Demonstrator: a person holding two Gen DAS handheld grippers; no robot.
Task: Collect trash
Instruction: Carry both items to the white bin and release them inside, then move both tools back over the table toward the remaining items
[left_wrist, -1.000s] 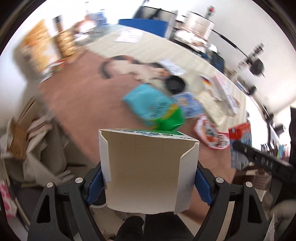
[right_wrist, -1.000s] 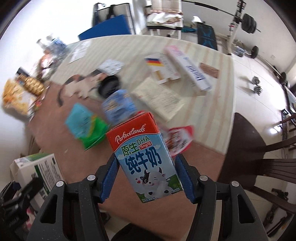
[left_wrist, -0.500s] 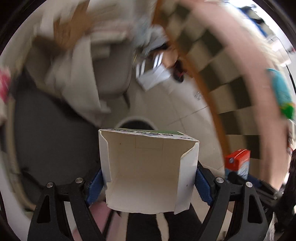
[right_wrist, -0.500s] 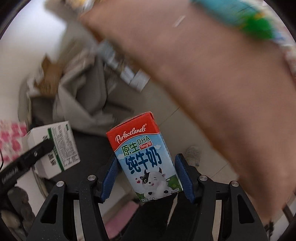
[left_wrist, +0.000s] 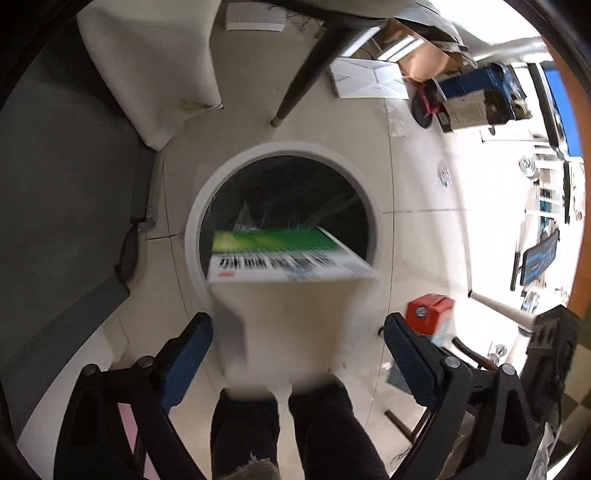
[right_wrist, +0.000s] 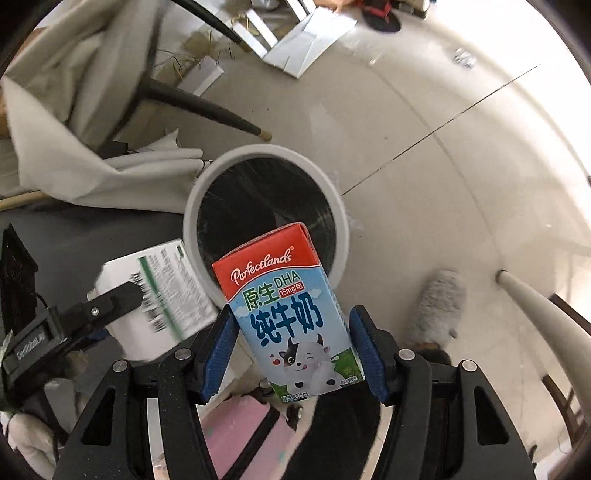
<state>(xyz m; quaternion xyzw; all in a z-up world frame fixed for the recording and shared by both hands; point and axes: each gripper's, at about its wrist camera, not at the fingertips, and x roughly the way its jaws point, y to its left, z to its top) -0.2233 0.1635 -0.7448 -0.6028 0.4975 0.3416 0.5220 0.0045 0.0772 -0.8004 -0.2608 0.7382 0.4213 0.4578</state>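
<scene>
Daylight floods both fisheye views from about two o'clock, washing the pale floor tiles (left_wrist: 436, 236) to near-white glare at the right rim of the left wrist view. Frame corners fall to black, and straight lines bow hard toward the edges. A green-and-white box (left_wrist: 284, 258) smears with motion blur at centre, its print unreadable. In the right wrist view the milk carton (right_wrist: 291, 314) is crisp, while the bin's (right_wrist: 340, 206) black liner shows faint sheen.
</scene>
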